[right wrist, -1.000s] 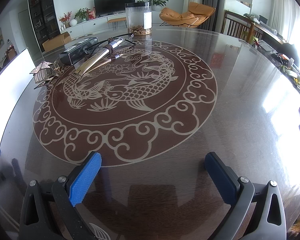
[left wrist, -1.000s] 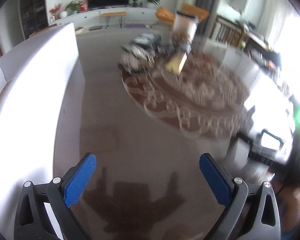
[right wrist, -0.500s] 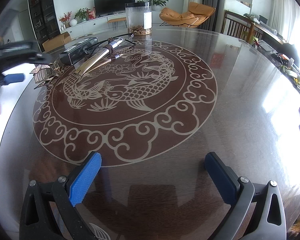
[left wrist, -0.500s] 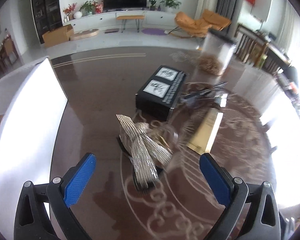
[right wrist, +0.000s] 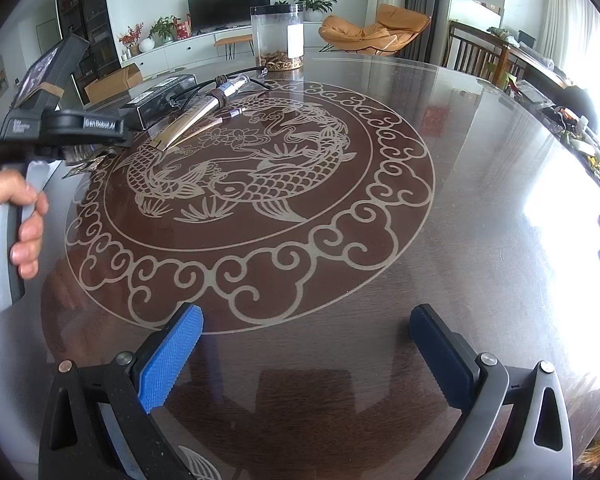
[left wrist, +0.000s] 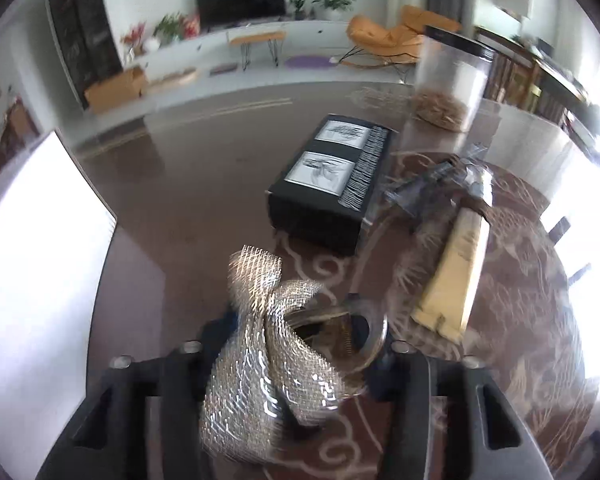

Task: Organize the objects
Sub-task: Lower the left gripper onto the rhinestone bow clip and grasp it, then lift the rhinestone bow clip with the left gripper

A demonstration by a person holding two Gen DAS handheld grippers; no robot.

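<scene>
A silvery mesh ribbon bundle (left wrist: 268,360) with a clear ring (left wrist: 374,336) beside it fills the space between the fingers of my left gripper (left wrist: 300,344). The jaws are closing and the pads press on the mesh from both sides. In the right wrist view a hand (right wrist: 16,216) holds that left gripper's body (right wrist: 60,128) over the table's far left, with a bit of mesh (right wrist: 88,162) showing under it. My right gripper (right wrist: 306,344) hangs open over the near part of the round table (right wrist: 480,220), nothing between its blue pads.
Behind the mesh lie a black box (left wrist: 332,184), a tan sheath with a metal-handled tool (left wrist: 456,276) and a clear jar (left wrist: 448,84). A white board (left wrist: 40,280) stands at the table's left edge. Chairs and clutter line the right side.
My left gripper moved forward and down over the mesh ribbon, and its wide-open jaws closed onto it. The right gripper has kept still.
</scene>
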